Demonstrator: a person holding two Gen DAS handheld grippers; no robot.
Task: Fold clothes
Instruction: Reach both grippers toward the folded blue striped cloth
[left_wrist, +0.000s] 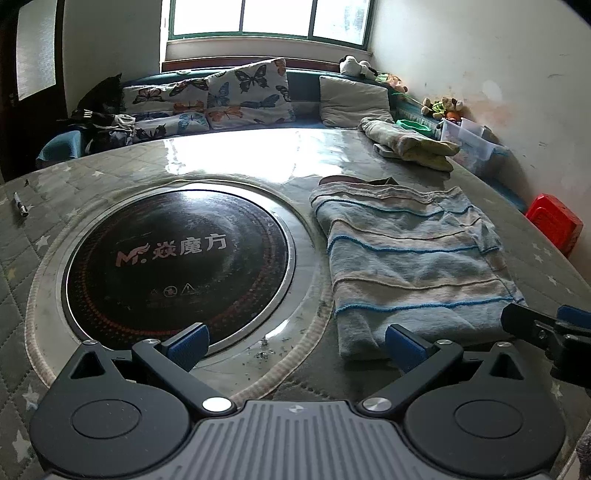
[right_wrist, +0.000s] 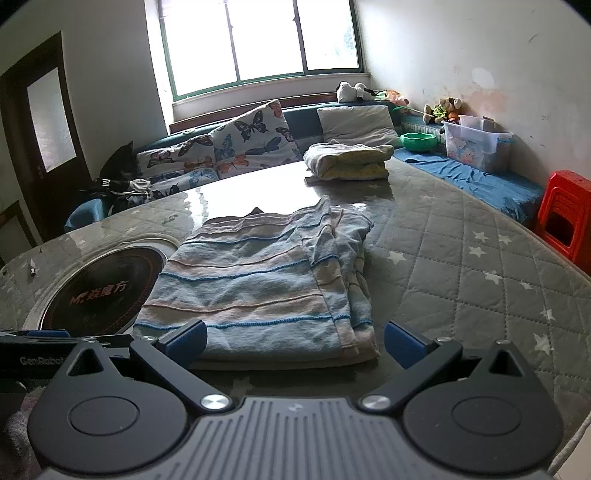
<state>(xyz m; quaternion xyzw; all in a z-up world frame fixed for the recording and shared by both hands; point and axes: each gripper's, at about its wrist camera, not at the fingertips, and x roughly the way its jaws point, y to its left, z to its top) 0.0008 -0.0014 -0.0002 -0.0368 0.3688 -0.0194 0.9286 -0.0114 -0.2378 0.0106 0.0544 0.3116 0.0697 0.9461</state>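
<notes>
The striped shirt (right_wrist: 266, 284) lies folded on the quilted table (right_wrist: 461, 266), beside a round black hob (left_wrist: 177, 266) printed "M. 焱魔方". Both grippers — left (left_wrist: 295, 343), right (right_wrist: 295, 341) — hover spread wide, empty; the left's casing reads "GenRobot".

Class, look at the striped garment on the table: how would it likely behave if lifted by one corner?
The striped garment is probably floppy: its folded layers sag and wrinkle at the right edge. It likely unfolds when lifted, since nothing holds the layers together. It seems light, being thin cloth lying flat on the table.
</notes>
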